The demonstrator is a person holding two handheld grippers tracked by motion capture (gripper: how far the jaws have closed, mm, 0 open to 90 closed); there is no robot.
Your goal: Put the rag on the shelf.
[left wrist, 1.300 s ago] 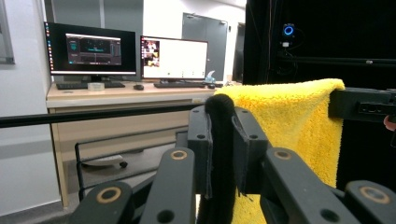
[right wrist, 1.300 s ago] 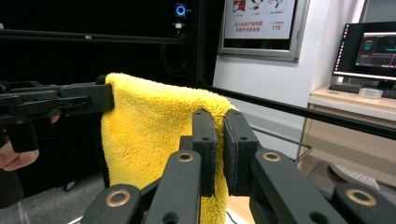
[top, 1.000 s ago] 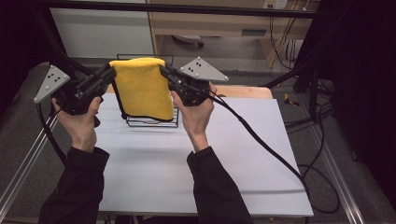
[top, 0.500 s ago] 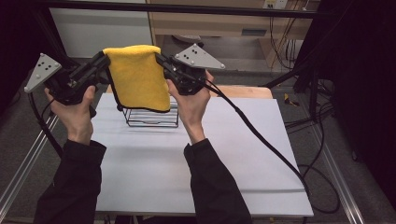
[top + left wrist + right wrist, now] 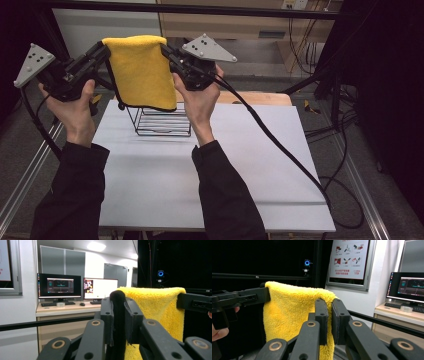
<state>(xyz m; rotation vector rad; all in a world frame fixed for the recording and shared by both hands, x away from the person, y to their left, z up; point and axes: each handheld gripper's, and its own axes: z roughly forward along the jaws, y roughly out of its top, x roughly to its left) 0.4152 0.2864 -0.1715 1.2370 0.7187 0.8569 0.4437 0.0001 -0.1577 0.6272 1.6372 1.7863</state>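
A yellow fleecy cloth [image 5: 139, 70] hangs folded in the air between my two grippers, high above a black wire rack [image 5: 162, 121] on the white table [image 5: 240, 160]. My left gripper [image 5: 102, 50] is shut on the cloth's upper left corner, and my right gripper [image 5: 164, 49] is shut on its upper right corner. In the left gripper view the cloth [image 5: 155, 305] sits pinched between the jaws, with my left gripper [image 5: 119, 298] clamped on its edge. The right gripper view has the cloth [image 5: 292, 312] draped past my right gripper [image 5: 329, 303], and the other gripper [image 5: 265, 295] holds the far corner.
The wire rack stands at the table's far side under the cloth's lower edge. A wooden board [image 5: 255, 97] lies behind it. Black cables [image 5: 280, 150] trail over the right half of the table. Metal rails run along both table sides.
Both grippers have risen with the cloth and drawn a little farther apart. The cloth's lower edge now hangs near the top of the wire rack.
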